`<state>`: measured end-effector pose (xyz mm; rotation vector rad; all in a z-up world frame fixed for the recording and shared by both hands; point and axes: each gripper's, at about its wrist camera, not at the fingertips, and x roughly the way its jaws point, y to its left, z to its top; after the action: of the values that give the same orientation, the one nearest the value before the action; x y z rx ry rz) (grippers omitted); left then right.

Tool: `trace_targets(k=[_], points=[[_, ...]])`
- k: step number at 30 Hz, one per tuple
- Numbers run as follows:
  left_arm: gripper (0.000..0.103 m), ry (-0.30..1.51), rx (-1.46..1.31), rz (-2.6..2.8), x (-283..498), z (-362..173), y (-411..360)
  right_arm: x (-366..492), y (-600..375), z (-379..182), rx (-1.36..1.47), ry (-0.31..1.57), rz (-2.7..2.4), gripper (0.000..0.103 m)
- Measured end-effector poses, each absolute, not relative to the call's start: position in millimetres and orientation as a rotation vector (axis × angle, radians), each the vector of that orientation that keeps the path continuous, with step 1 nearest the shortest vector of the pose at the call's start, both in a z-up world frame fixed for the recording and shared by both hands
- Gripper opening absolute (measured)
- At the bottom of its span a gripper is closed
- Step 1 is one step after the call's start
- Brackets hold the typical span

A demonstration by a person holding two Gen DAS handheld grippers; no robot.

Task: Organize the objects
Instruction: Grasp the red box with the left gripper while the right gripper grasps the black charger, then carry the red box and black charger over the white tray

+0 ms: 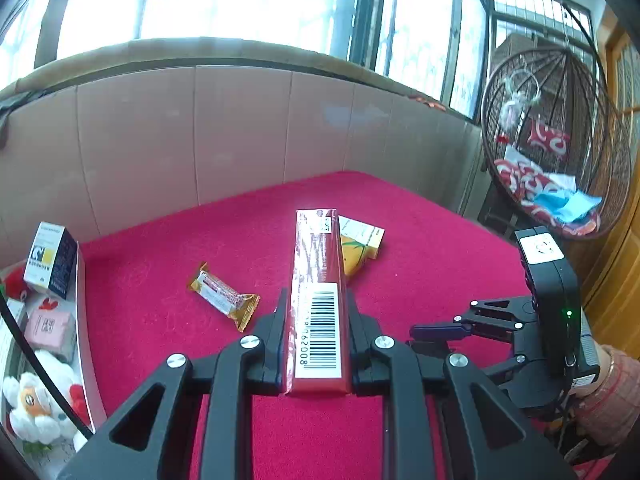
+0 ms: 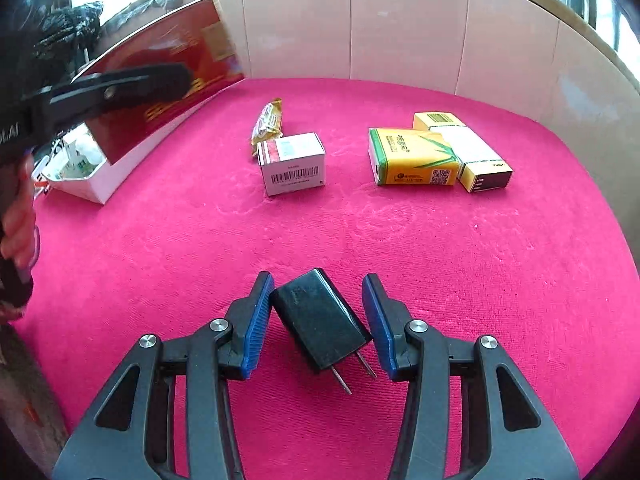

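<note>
My left gripper (image 1: 316, 300) is shut on a long red box (image 1: 318, 264) with a white barcode label, held out over the red cloth (image 1: 168, 264). My right gripper (image 2: 318, 312) is shut on a black charger plug (image 2: 320, 316), which sits tilted between the blue pads with its prongs toward the camera. On the cloth lie a gold snack bar (image 1: 224, 296) (image 2: 268, 124), a white barcode box (image 2: 294, 162) and two yellow boxes (image 2: 412, 156) (image 2: 464, 148). A finger (image 2: 132, 84) of my left gripper shows at the upper left.
A white storage box (image 1: 82, 320) (image 2: 100, 192) with a raised red lid (image 2: 132, 132) stands at the cloth's left edge, holding a dark blue box (image 1: 52, 260), a pink box (image 1: 50, 326) and a plush flower (image 1: 32, 400). A wicker hanging chair (image 1: 552, 140) stands beyond the right edge.
</note>
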<state>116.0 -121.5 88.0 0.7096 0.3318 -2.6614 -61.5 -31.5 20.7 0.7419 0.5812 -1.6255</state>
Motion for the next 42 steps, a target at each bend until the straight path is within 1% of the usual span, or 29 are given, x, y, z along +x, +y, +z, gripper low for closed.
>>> trace_targets(k=[14, 19, 42], points=[[0.021, 0.374, 0.542, -2.585, 172.2, 103.6, -140.8, -31.3, -53.2, 62.1, 0.659, 0.530, -1.642, 0.045], [0.021, 0.352, 0.510, -2.497, 190.4, 107.7, -155.9, -14.7, -66.8, 71.9, 0.622, 0.559, -1.629, 0.045], [0.021, 0.478, 0.288, -2.323, 291.7, 115.4, -200.2, 74.6, -142.9, 116.6, 0.488, 0.608, -1.522, 0.045]])
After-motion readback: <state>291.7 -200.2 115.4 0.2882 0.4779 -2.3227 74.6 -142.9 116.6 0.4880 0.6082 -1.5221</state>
